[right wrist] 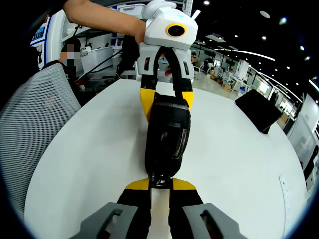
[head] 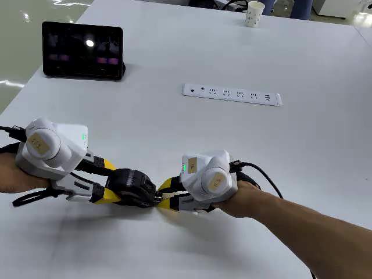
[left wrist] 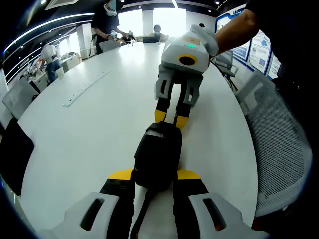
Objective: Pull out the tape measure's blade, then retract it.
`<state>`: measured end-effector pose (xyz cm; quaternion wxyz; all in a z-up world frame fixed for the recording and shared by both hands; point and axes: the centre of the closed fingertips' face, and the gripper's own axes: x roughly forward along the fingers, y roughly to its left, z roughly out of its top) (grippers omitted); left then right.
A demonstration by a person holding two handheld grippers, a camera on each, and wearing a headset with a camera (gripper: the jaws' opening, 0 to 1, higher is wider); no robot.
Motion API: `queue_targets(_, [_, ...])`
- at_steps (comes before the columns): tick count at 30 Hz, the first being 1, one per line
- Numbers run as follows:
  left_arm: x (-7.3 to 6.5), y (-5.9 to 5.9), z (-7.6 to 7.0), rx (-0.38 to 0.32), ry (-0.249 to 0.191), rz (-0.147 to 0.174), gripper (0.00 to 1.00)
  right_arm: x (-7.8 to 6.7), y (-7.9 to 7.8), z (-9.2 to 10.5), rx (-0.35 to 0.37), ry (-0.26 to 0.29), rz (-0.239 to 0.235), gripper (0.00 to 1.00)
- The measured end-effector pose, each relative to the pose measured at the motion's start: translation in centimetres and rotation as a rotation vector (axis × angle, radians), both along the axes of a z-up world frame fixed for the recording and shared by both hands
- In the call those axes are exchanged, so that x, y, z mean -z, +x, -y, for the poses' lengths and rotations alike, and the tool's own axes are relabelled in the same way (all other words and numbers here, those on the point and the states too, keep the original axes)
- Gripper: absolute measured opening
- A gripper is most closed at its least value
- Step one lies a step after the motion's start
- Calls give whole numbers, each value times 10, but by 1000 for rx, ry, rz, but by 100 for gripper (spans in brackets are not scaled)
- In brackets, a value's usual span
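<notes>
Left claw (head: 110, 181) clamps tape measure (head: 132, 187), right claw (head: 165, 196) pinches blade tip (right wrist: 159, 181).

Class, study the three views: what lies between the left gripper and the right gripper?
The black tape measure, seen in all three views: the left gripper clamps its body, the right gripper pinches its blade tip.

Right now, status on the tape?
Left gripper shut on tape. Right gripper shut on blade tip. Not pulled out yet. Nothing in the way.
</notes>
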<state>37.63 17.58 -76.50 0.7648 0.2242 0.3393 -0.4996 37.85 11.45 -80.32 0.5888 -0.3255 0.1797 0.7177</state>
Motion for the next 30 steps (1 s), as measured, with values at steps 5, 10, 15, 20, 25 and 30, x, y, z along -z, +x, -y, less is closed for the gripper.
queue_targets(5, [0,0,0,-2,1,-4,24,0,0,2,-2,-6,5,9])
queue_targets(10, [0,0,-1,-5,1,-9,24,0,1,6,-2,-12,4,9])
queue_targets(15, [0,0,-1,-6,2,-13,24,0,1,11,-2,-17,3,9])
queue_targets(20, [1,0,-1,-5,3,-17,24,1,2,15,1,-20,1,9])
queue_targets(25, [1,0,-1,-5,3,-19,24,1,3,19,3,-24,-1,9])
queue_targets(30, [2,0,-1,-8,2,-22,24,1,4,22,0,-29,1,9])
